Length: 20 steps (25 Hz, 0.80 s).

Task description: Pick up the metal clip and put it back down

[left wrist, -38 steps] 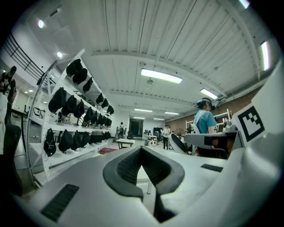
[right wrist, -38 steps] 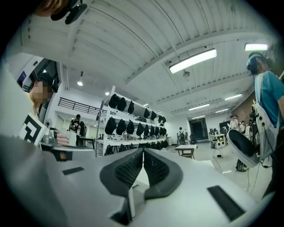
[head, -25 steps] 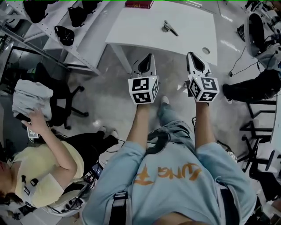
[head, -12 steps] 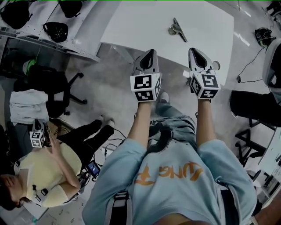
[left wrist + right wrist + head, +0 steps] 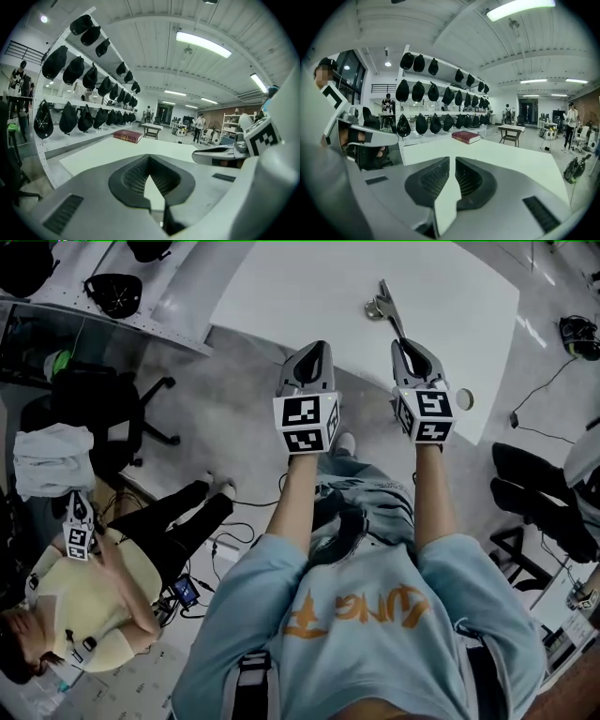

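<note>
The metal clip (image 5: 384,304) lies on the white table (image 5: 300,287) near its far side, with its thin lever pointing toward me. My right gripper (image 5: 405,343) hovers over the table just short of the clip, jaws shut and empty. My left gripper (image 5: 317,349) is held beside it at the table's near edge, also shut with nothing in it. Neither gripper view shows the clip. The left gripper view has its jaws (image 5: 149,158) closed over the tabletop (image 5: 117,150), and the right gripper view has its jaws (image 5: 451,160) closed likewise.
A red book (image 5: 127,136) (image 5: 465,137) lies at the table's far end. Racks of black caps (image 5: 112,292) stand to the left. A seated person (image 5: 84,606) holds another gripper at lower left, near an office chair (image 5: 94,399). A round hole (image 5: 464,399) marks the table's right corner.
Both grippers have come forward from above the floor to the table's near edge. The right one now sits close to the clip. The jaws have stayed shut.
</note>
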Tool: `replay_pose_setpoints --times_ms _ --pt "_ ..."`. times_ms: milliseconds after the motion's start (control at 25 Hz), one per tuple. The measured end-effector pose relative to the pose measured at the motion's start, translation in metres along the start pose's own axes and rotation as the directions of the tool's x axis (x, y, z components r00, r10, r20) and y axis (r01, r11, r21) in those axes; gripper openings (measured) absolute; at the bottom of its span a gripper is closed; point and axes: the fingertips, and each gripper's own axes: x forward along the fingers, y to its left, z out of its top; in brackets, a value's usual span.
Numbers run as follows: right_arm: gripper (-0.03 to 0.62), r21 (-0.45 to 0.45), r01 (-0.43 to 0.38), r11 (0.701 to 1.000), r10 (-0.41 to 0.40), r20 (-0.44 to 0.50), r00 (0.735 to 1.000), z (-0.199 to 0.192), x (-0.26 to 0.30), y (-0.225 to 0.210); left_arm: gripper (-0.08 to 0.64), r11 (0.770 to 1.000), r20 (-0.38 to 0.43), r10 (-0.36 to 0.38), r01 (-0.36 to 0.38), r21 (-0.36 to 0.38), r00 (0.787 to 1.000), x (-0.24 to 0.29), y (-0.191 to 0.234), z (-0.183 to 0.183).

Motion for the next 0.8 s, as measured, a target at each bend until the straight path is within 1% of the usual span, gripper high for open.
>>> replay_pose_setpoints --times_ms 120,240,480,560,680,800 --pt "0.032 -0.026 -0.014 1.0 0.013 -0.028 1.0 -0.006 0.017 0.004 0.005 1.0 -0.012 0.021 -0.021 -0.023 1.0 0.011 0.011 -0.008" --pt "0.032 -0.075 -0.025 0.997 0.02 -0.065 0.998 -0.014 0.03 0.003 0.005 0.998 -0.026 0.034 -0.035 -0.047 0.999 0.02 0.015 -0.016" --pt "0.035 -0.167 -0.026 0.986 0.003 -0.137 0.991 -0.032 0.06 -0.001 0.006 0.995 -0.052 0.042 -0.047 -0.087 0.998 0.035 0.024 -0.034" --pt "0.044 -0.194 -0.026 0.981 -0.006 -0.162 0.987 -0.04 0.069 -0.005 0.005 0.994 -0.06 0.043 -0.049 -0.096 0.997 0.038 0.025 -0.041" --pt "0.077 -0.224 -0.019 0.974 -0.026 -0.195 0.98 -0.049 0.086 -0.011 0.005 0.993 -0.069 0.05 -0.057 -0.105 0.996 0.043 0.032 -0.049" --pt "0.091 -0.262 -0.007 0.965 -0.054 -0.224 0.973 -0.055 0.101 -0.018 0.005 0.991 -0.082 0.059 -0.069 -0.119 0.995 0.047 0.041 -0.055"
